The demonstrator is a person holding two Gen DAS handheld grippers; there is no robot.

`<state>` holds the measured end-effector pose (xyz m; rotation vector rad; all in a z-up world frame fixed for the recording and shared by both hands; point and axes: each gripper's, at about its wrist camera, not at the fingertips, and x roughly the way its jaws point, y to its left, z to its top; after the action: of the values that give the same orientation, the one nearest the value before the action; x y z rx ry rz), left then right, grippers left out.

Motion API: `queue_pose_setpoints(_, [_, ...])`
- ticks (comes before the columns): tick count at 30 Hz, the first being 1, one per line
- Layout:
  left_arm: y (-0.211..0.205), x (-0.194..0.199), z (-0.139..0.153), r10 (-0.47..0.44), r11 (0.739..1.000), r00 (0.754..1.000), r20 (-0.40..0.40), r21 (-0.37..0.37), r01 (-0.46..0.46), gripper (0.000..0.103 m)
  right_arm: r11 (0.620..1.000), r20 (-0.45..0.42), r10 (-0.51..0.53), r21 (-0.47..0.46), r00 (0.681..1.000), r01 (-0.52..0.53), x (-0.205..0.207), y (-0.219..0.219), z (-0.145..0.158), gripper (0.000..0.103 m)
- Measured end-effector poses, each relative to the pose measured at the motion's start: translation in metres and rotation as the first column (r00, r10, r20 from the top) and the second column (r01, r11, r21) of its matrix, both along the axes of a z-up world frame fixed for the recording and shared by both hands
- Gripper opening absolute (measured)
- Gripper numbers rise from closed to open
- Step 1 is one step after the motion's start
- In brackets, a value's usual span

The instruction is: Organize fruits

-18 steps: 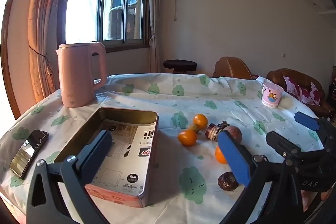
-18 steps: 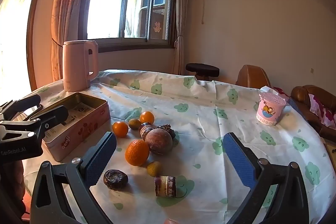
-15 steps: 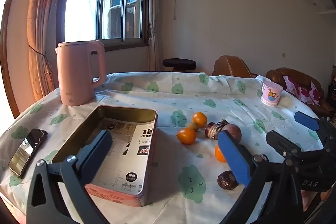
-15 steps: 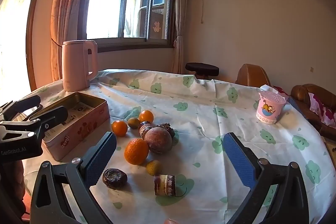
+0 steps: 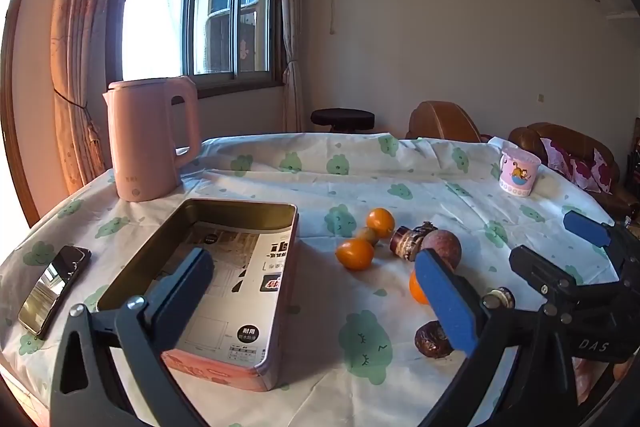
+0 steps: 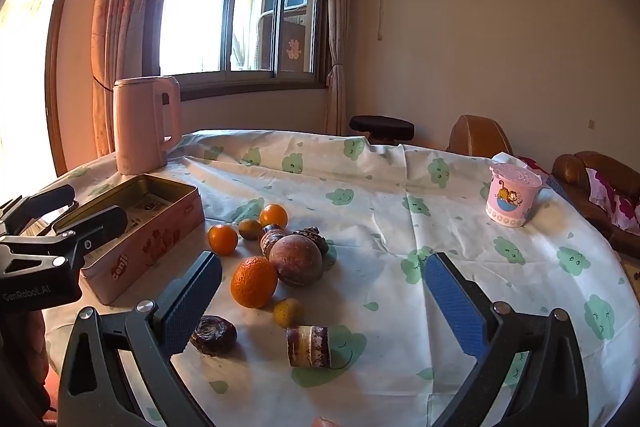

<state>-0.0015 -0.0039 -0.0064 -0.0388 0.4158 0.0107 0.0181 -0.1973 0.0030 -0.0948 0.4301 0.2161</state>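
Left gripper [image 5: 320, 291]: jaws apart, empty, held level above the open tin [image 5: 224, 267]. Right gripper [image 6: 324, 299]: jaws apart, empty, aimed over the fruits [image 6: 276, 259] clustered on the table [image 6: 400, 187] beside the tin.

You are looking across a table [image 6: 400, 163] where the tin box [image 6: 152, 247] is lying at the left with the kettle [image 6: 144, 123] standing behind it and a phone [image 5: 54, 287] lying to the left of the box near the table's edge. Just right of the box, the fruits are sitting in a loose cluster: two small oranges [image 6: 222, 239] at the back with a tiny fruit [image 6: 250, 229] between them, the round fruit [image 6: 296, 259] touching the big orange [image 6: 254, 282] in the middle, and a dark shrivelled piece [image 6: 213, 335], another tiny fruit [image 6: 287, 312] and a short cut stalk [image 6: 309, 346] lying nearest you. The cup [image 6: 512, 199] is standing well apart at the far right, and beyond the table a stool [image 6: 382, 127] and armchairs [image 6: 480, 137] are sitting against the wall.
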Motion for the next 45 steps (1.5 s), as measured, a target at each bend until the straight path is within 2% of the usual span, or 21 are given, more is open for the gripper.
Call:
queue_pose_setpoints(14, [0.0015, -0.0005, -0.009, -0.003, 1.0, 1.0, -0.006, 0.0, 0.003, 0.103, 1.0, -0.006, 0.002, 0.001, 1.0, -0.002, -0.0006, 0.0003, -0.004, 0.102])
queue_pose_setpoints(45, [0.0004, 0.0014, -0.0078, -0.002, 1.0, 1.0, -0.015, 0.004, 0.002, 0.103, 1.0, -0.008, 0.001, 0.003, 1.0, -0.001, -0.0005, -0.0001, -0.0068, 0.102])
